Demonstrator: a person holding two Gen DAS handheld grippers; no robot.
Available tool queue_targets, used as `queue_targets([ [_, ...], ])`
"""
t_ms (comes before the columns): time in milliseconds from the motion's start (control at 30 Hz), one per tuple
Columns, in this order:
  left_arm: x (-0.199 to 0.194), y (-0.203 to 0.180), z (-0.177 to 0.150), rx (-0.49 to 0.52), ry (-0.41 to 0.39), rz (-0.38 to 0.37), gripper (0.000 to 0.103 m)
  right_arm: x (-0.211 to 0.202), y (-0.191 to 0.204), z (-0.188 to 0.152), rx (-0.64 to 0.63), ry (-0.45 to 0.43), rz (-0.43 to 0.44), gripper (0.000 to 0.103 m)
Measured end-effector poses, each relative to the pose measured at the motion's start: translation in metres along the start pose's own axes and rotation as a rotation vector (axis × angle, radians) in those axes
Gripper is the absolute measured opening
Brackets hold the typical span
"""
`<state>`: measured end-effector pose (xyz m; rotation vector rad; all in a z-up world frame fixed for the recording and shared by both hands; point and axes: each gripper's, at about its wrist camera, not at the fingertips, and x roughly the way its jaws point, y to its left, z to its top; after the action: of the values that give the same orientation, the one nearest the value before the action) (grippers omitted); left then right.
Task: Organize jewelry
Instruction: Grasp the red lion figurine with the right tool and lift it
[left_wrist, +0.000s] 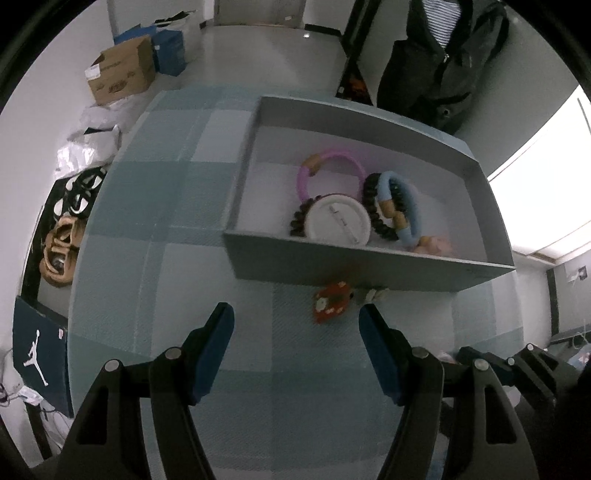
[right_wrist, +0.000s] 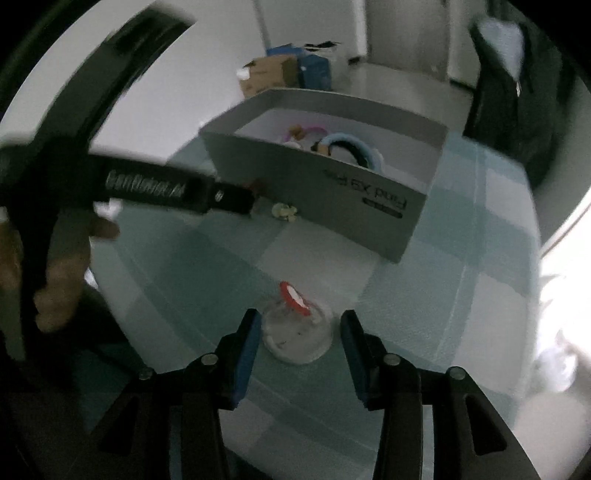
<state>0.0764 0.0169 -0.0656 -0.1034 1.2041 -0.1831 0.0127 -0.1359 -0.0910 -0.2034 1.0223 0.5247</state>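
Observation:
A grey box (left_wrist: 369, 264) stands on the checked teal tablecloth (left_wrist: 184, 221). Inside it lie a pink bracelet (left_wrist: 328, 158), a blue bracelet (left_wrist: 406, 199), a dark bead bracelet (left_wrist: 371, 206) and a white round case (left_wrist: 338, 221). In front of its near wall rest a red ornament (left_wrist: 332, 301) and a small cream piece (left_wrist: 375, 294). My left gripper (left_wrist: 295, 317) hangs open just short of the red ornament, nothing between its fingers. My right gripper (right_wrist: 300, 325) is open around a clear round container with a red ring (right_wrist: 297, 332) on the cloth; a thin gap shows at the right pad.
In the right wrist view the left gripper's black body (right_wrist: 166, 188) and a person's hand (right_wrist: 62, 277) fill the left side. A cardboard box (left_wrist: 122, 74), blue boxes (left_wrist: 170, 51) and shoes (left_wrist: 59, 251) sit on the floor to the left. A dark jacket (left_wrist: 439, 62) hangs behind the table.

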Motion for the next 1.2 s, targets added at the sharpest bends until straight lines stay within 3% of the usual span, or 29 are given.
queue_targets([
  [233,0.006,-0.005,0.001,0.024,0.013,-0.001,0.066,-0.004,0.005,-0.006,-0.040,0.011,-0.003,0.041],
  [300,0.005,-0.005,0.001,0.023,0.011,-0.015,0.066,-0.002,0.004,-0.004,-0.025,0.011,0.018,0.028],
  [500,0.006,-0.008,0.004,0.029,0.005,-0.032,0.066,-0.001,-0.011,0.001,0.040,0.016,0.066,0.005],
  [533,0.006,-0.008,0.004,0.031,0.006,-0.036,0.066,-0.001,-0.014,0.003,0.050,0.016,0.073,0.005],
  [633,0.007,-0.010,0.004,0.041,-0.004,-0.042,0.061,-0.003,-0.019,0.004,0.059,0.004,0.071,0.006],
  [700,0.008,-0.011,0.004,0.050,0.001,-0.045,0.045,-0.005,-0.018,0.002,0.074,-0.004,0.079,0.009],
  [767,0.007,-0.011,0.003,0.065,-0.004,-0.030,0.036,-0.007,-0.016,0.003,0.068,-0.015,0.092,0.010],
  [867,0.006,-0.010,0.002,0.060,0.004,-0.068,0.020,-0.010,-0.014,0.007,0.049,-0.039,0.126,0.023],
  [900,0.006,-0.009,0.001,0.057,0.008,-0.083,0.017,-0.012,-0.011,0.007,0.038,-0.053,0.134,0.035],
  [967,0.004,-0.008,-0.001,0.062,0.004,-0.091,0.016,-0.016,-0.004,0.010,0.009,-0.092,0.135,0.045],
  [1200,-0.006,-0.002,-0.008,0.070,-0.023,-0.106,0.011,0.007,0.007,0.015,0.004,-0.049,0.121,0.044],
])
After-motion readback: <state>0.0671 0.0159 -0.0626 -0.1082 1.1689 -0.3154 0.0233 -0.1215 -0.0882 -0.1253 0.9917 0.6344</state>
